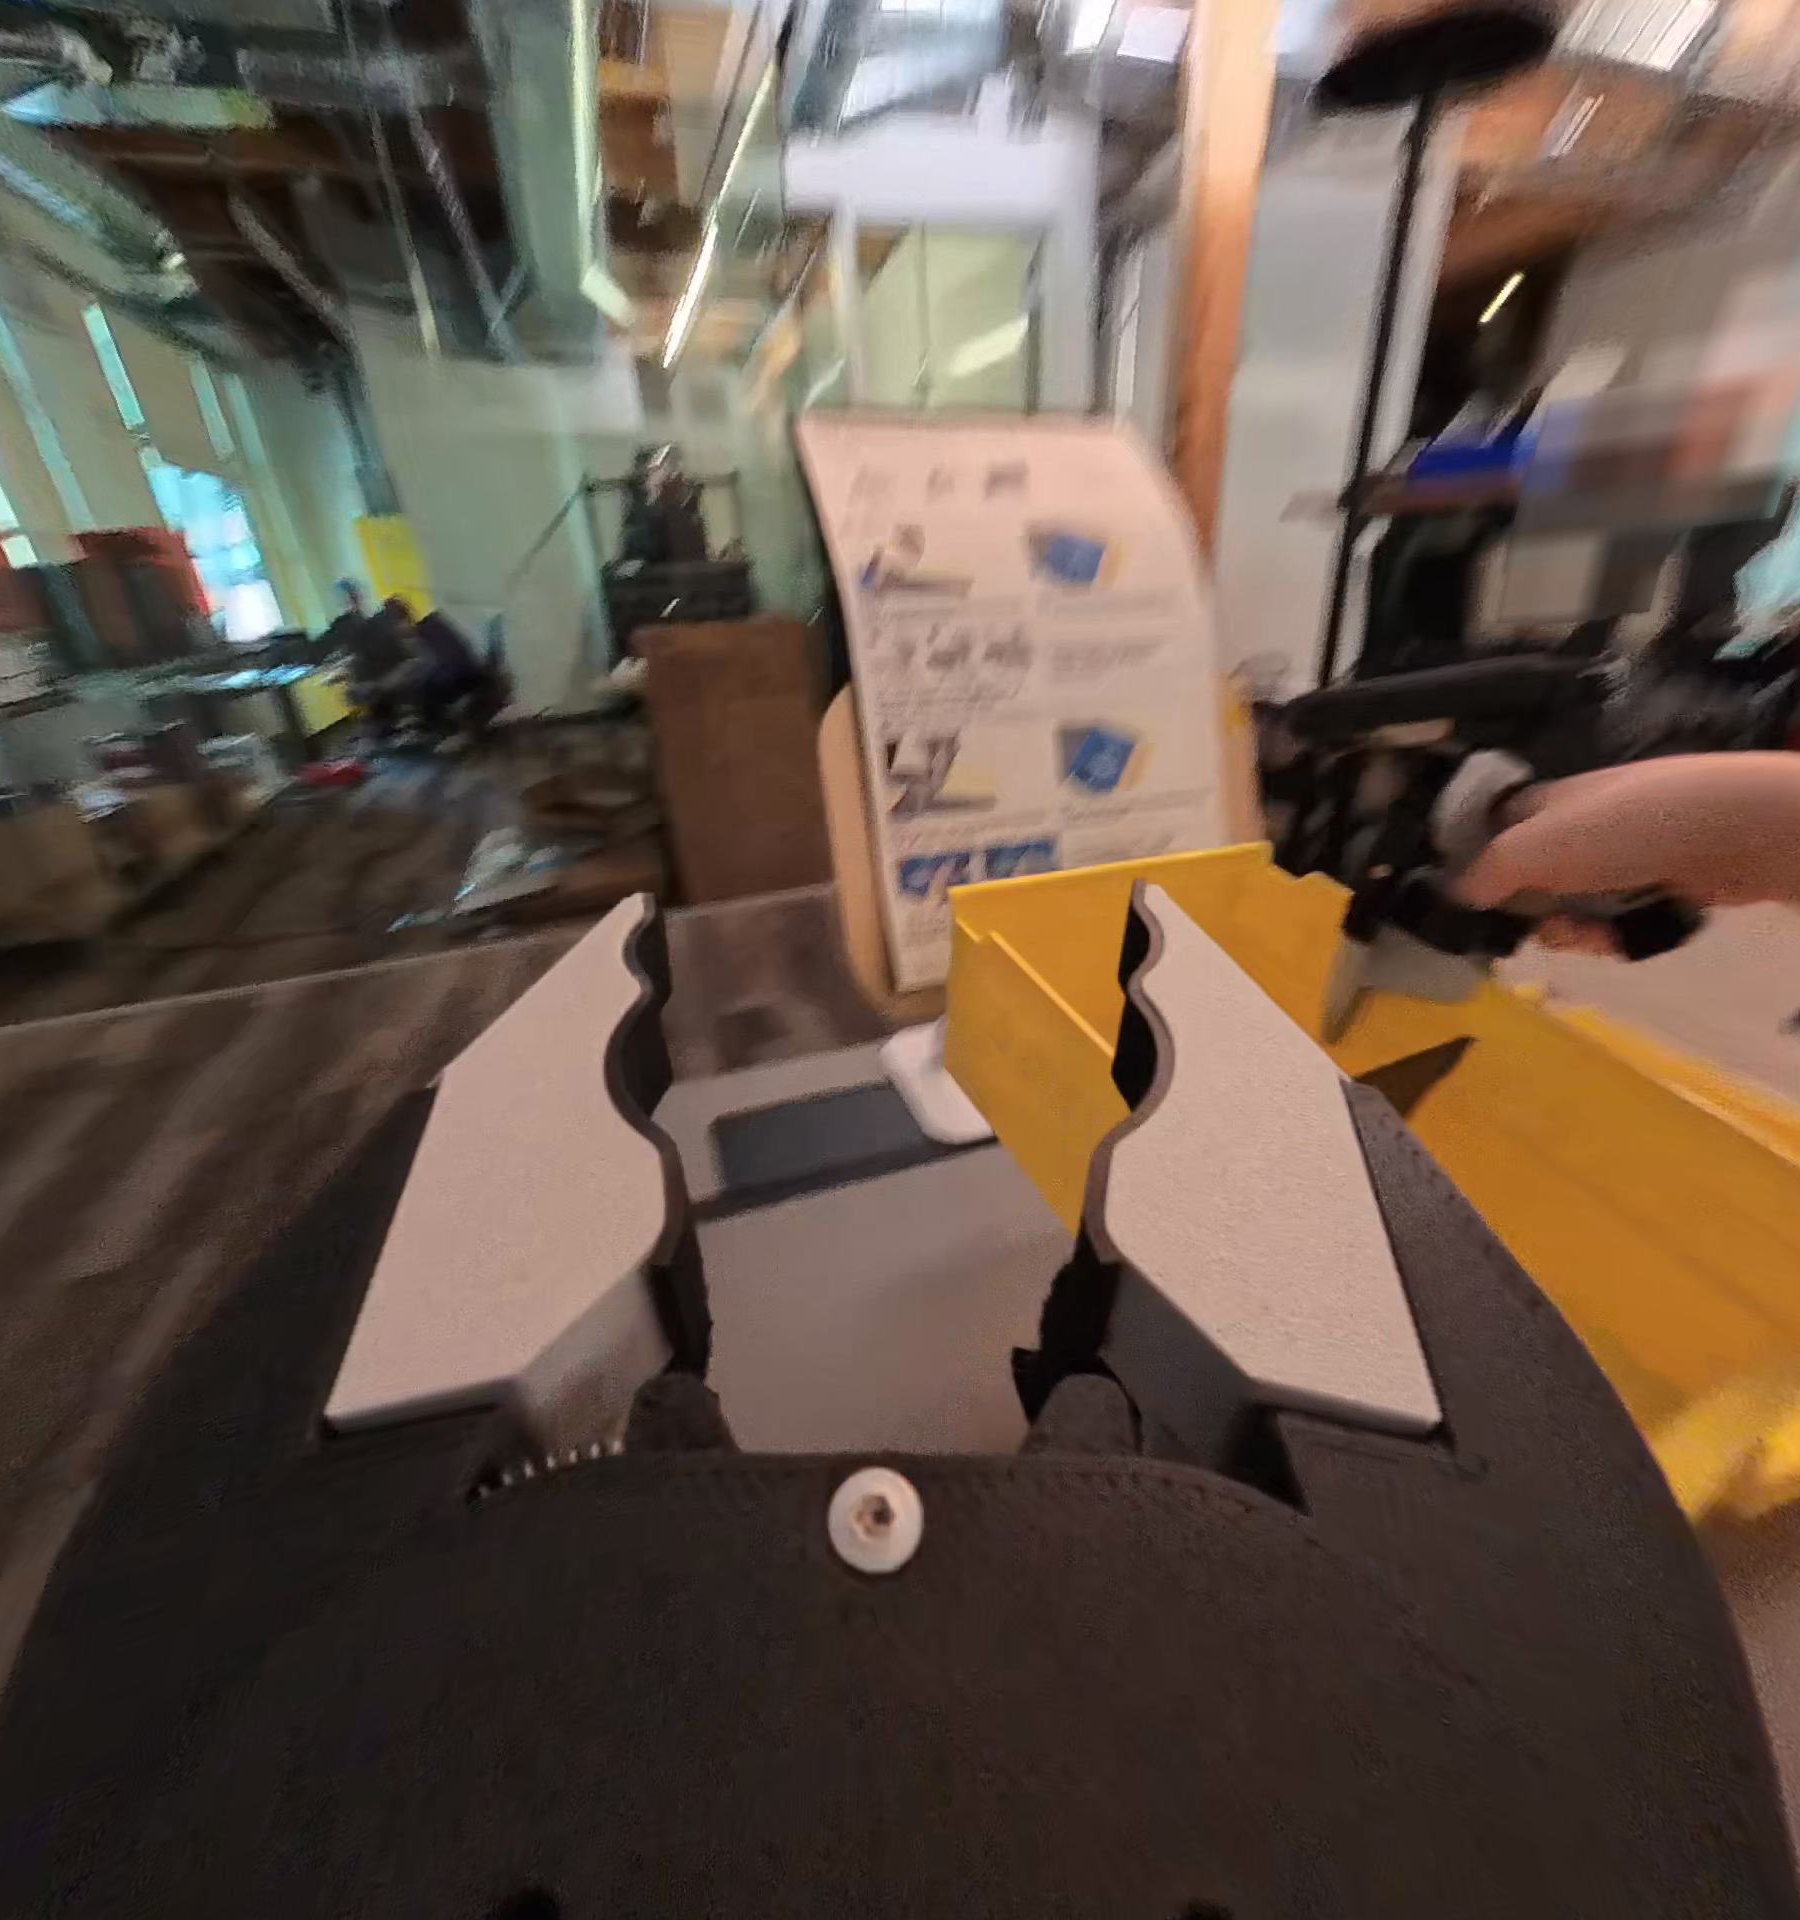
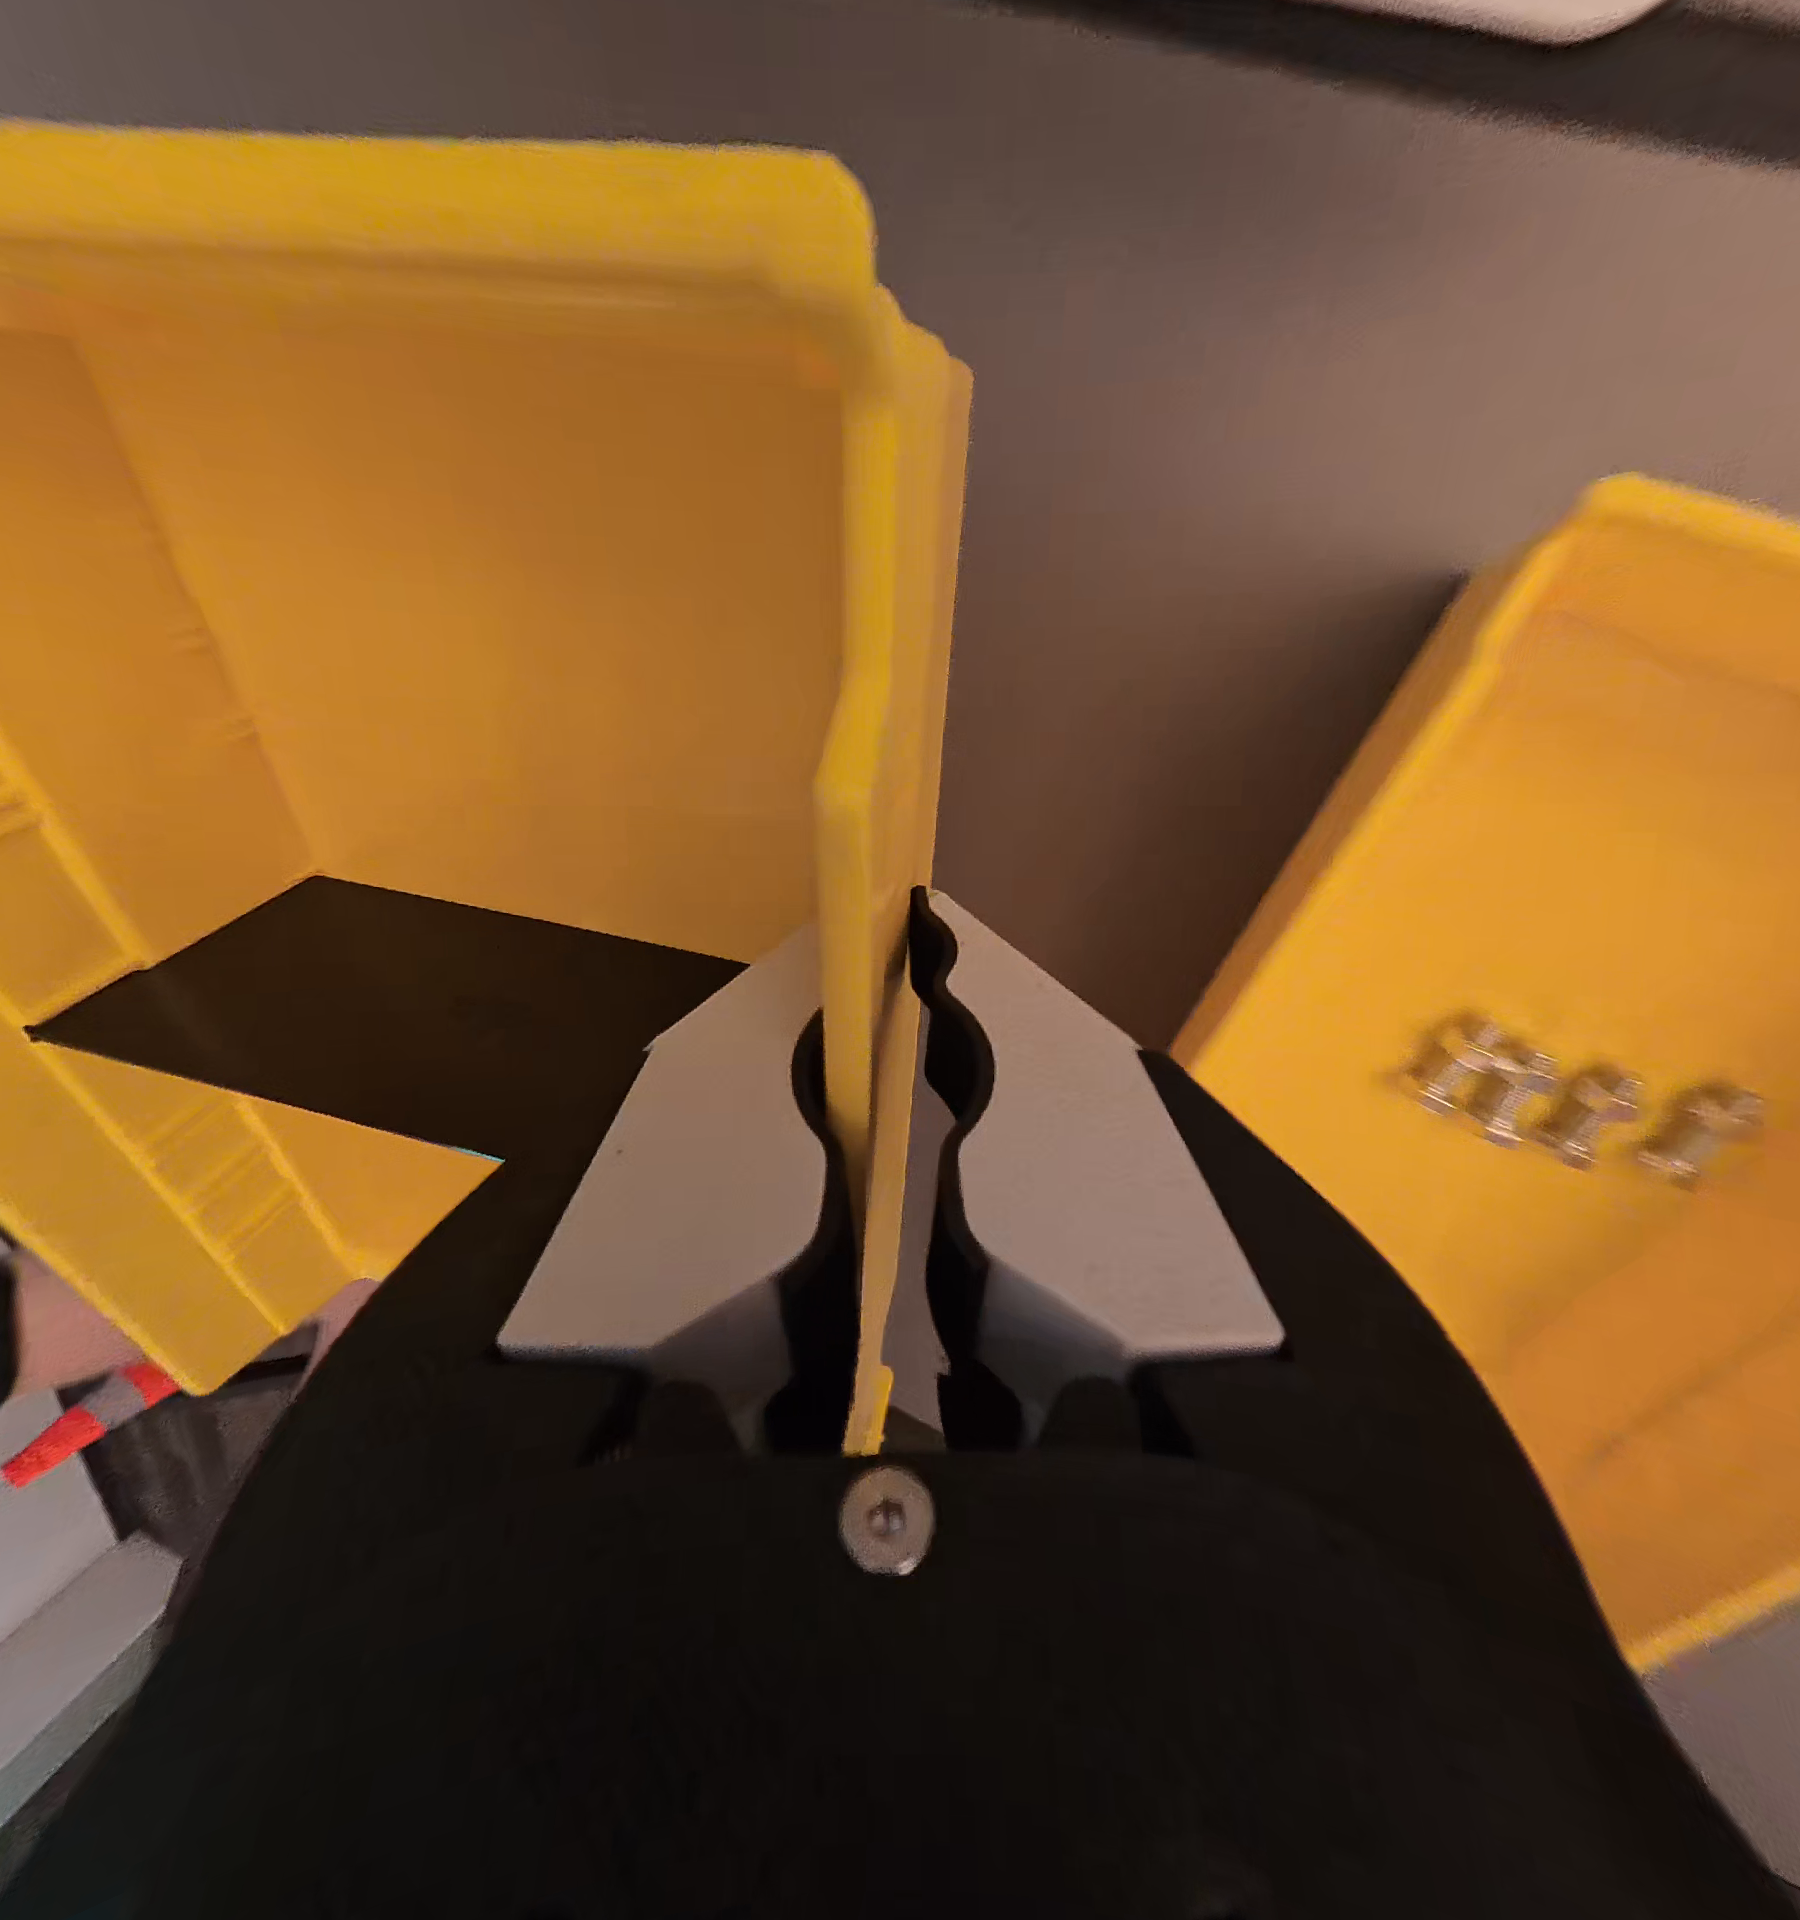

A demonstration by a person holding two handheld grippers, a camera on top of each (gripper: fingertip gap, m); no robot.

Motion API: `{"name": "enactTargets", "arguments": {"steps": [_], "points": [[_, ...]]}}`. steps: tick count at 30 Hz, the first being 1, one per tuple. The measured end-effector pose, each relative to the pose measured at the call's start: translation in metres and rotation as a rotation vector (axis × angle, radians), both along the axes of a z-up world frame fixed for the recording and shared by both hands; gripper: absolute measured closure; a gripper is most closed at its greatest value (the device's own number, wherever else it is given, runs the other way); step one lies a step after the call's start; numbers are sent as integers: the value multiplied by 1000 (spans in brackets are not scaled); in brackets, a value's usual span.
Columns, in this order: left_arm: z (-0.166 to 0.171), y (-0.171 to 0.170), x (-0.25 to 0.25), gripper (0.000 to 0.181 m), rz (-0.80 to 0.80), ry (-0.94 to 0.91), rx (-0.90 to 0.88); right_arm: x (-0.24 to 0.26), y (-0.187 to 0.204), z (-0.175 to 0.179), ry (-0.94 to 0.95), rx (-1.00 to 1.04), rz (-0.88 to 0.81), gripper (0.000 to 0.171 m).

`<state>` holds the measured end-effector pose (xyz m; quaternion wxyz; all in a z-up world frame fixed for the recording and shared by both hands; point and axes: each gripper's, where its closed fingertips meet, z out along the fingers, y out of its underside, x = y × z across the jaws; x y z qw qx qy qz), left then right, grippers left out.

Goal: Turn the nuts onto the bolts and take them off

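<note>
Setup step — my right gripper (image 2: pixel 880 1060) jaws clamped on side wall of yellow bin (image 2: pixel 522 582), bin tilted above tabletop (image 2: pixel 1239 343). Left gripper (image 1: pixel 891 997) jaws wide, empty, held beside bin. Nuts and bolts (image 2: pixel 1582 1107) lie in second yellow tray (image 2: pixel 1654 1403), right of bin. Next — set bin down, release wall, reach for bolt.

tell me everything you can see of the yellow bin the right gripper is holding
The yellow bin looks like matte plastic, open-topped, with ribbed walls and a dark floor showing inside. The right gripper is shut on its side wall, one finger inside, one outside. It sits on the dark table, left of a second yellow bin holding small metal parts.
</note>
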<state>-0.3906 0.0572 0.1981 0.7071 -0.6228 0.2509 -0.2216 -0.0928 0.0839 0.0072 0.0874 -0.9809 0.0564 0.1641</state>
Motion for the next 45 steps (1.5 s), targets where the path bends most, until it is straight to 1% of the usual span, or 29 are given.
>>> {"name": "enactTargets", "arguments": {"steps": [2, 3, 5, 7, 9, 11, 12, 13, 15, 16, 18, 20, 22, 24, 27, 28, 29, 30, 32, 35, 37, 39, 41, 42, 44, 45], "points": [[19, -19, -7, 94, -107, -120, 53, 32, -9, 42, -11, 49, -19, 168], [23, -25, -5, 91, -127, -124, 80, 54, -17, 60, -26, 64, -38, 168], [24, -28, 8, 88, -98, -68, 121, 111, -41, 86, -72, 81, -120, 168], [18, -30, 41, 88, -123, -10, 120, 175, -74, 102, -137, 80, -221, 168], [2, -33, 90, 87, -212, 27, 49, 238, -116, 110, -216, 57, -326, 168], [-27, -35, 147, 89, -306, 79, -65, 295, -162, 112, -300, 22, -423, 167], [-49, -36, 178, 93, -356, 111, -137, 319, -184, 111, -338, 1, -464, 167], [-75, -40, 209, 97, -412, 154, -225, 341, -206, 109, -375, -20, -500, 167], [-140, -58, 267, 98, -547, 296, -414, 375, -246, 102, -419, -70, -551, 165], [-170, -63, 288, 97, -578, 366, -489, 389, -264, 96, -439, -99, -563, 165], [-215, -68, 319, 96, -621, 435, -599, 410, -294, 82, -461, -157, -582, 165], [-245, -81, 339, 96, -698, 458, -739, 426, -317, 63, -466, -215, -580, 165], [-270, -91, 346, 93, -721, 551, -831, 435, -333, 40, -450, -264, -571, 165], [-283, -92, 349, 93, -696, 644, -826, 443, -342, 19, -440, -300, -552, 164], [-300, -94, 345, 101, -684, 752, -848, 449, -341, -8, -425, -322, -510, 164], [-300, -99, 346, 114, -723, 736, -885, 450, -338, -17, -414, -321, -499, 164], [-299, -108, 346, 138, -789, 716, -939, 450, -334, -25, -401, -314, -488, 164], [-297, -114, 344, 142, -834, 713, -989, 448, -329, -33, -382, -306, -476, 164], [-297, -108, 326, 153, -835, 781, -1003, 443, -318, -50, -332, -284, -457, 164], [-294, -68, 280, 171, -700, 877, -943, 424, -297, -71, -227, -249, -434, 163], [-292, -44, 243, 174, -640, 878, -996, 407, -280, -85, -150, -228, -414, 163], [-291, -16, 208, 178, -553, 809, -1057, 389, -262, -96, -87, -210, -388, 163], [-291, 18, 171, 177, -421, 750, -1061, 375, -243, -106, -57, -192, -357, 163], [-290, 29, 151, 177, -379, 739, -1065, 369, -235, -110, -56, -187, -342, 164], [-287, 37, 112, 177, -339, 693, -1105, 359, -223, -118, -46, -200, -317, 165], [-287, 43, 92, 177, -294, 659, -1127, 355, -217, -122, -40, -209, -305, 165]]}}
